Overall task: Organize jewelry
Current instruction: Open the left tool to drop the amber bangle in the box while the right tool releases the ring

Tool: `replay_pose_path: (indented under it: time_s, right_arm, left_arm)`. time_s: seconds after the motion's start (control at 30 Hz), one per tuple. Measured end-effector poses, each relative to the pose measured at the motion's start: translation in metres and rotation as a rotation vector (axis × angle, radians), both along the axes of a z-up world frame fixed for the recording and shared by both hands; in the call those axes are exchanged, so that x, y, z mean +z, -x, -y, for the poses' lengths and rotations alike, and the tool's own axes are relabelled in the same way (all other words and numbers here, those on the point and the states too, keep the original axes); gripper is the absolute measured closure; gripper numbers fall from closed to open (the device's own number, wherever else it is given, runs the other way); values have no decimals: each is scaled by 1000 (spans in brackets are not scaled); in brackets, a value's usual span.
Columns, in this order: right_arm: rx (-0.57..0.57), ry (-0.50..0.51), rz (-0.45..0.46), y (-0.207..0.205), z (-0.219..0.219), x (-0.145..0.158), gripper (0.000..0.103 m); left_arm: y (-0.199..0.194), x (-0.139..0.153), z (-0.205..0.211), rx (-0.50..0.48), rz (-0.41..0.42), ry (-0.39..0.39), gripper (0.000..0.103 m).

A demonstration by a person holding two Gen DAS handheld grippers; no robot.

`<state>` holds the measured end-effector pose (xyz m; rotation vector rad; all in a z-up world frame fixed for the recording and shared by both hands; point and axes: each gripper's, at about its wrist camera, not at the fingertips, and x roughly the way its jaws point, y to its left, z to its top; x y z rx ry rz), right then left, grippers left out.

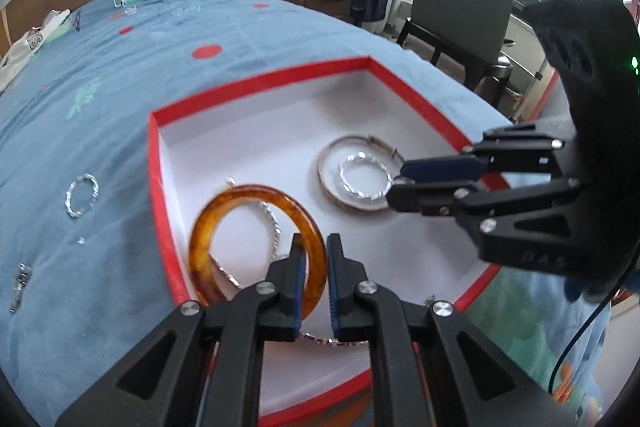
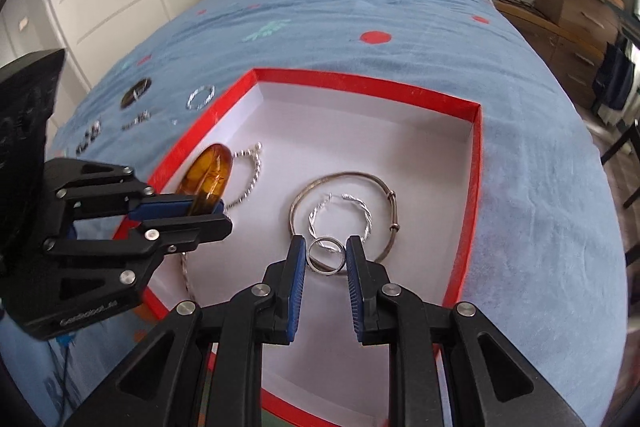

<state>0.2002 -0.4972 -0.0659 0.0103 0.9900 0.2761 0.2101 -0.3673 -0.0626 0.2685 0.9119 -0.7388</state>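
Spreading under everything: blue bedspread (image 2: 400,7), printed with red dots. Sitting on it: red-rimmed white box (image 1: 256,83), lid off.

Hovering over the box's near left part: left gripper (image 1: 314,259), fingers clamping the amber bangle (image 1: 208,227) by its rim, bangle tilted up on edge inside the box near the left wall. Trailing beneath the bangle: silver chain (image 2: 252,179).

Reaching in from the other side: right gripper (image 2: 326,255), fingers parted, bracketing a small silver ring (image 2: 327,254); contact with the pads not resolvable.

Lying flat on the box floor: thin metal bangle (image 2: 344,175), twisted silver hoop (image 2: 362,211) inside it.

Resting outside the box, left of it: second twisted silver hoop (image 1: 81,195) and a small metal clasp (image 1: 20,283).
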Motion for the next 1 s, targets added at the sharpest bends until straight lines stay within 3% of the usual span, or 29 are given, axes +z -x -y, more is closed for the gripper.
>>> replay_pose_path:
  time_s: [0.27,0.4,0.8,0.87,0.93,1.0]
  right_arm:
    - [134,92,-85,6,-2,-8,82]
    - [190,138,-124,6,-7,-10,82]
    - [201,137,-144,17,-11,-4,76]
    - [189,137,-139,19,-11,0,75]
    - [167,134,-127,25,-7,5,71]
    - [141,124,-111,30,-2,12,70]
  left_arm:
    - [-7,-7,-5,4,-35,28,89]
    - [-6,-10,-1,0,-19,-6,89]
    - [-4,-8,-4,-17,-29,-4,88]
    - [-1,-6,-5,-17,-25,1,85]
    - [0,-2,-9,-8,-34,14,71]
    - [2,5,-12,-11,-36,36,70]
